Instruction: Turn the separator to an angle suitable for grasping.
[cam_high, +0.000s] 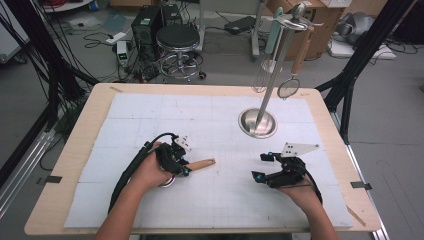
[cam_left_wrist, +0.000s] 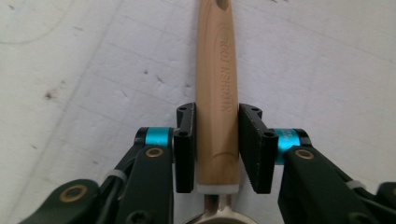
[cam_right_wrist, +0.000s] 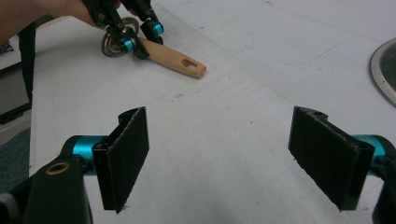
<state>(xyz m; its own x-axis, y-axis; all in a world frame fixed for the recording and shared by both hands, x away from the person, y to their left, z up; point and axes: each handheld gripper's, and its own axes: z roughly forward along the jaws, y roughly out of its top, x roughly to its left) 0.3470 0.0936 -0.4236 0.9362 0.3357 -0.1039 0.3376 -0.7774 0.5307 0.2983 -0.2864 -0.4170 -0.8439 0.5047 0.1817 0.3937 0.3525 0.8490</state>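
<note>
A: Right gripper (cam_high: 263, 167), near right on the white mat (cam_high: 210, 200): jaws wide, nothing between them.
B: Left gripper (cam_high: 184, 166)?
A: Near left, jaws clamped on the wooden handle (cam_left_wrist: 217, 93) of a small strainer (cam_right_wrist: 154, 51); it lies flat on the mat, handle pointing right.

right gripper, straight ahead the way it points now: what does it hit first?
Probably nothing at first: the open right gripper faces bare white mat. Farther along, slightly off-line, lies the wooden handle held by the left gripper. Depth is hard to judge.
</note>
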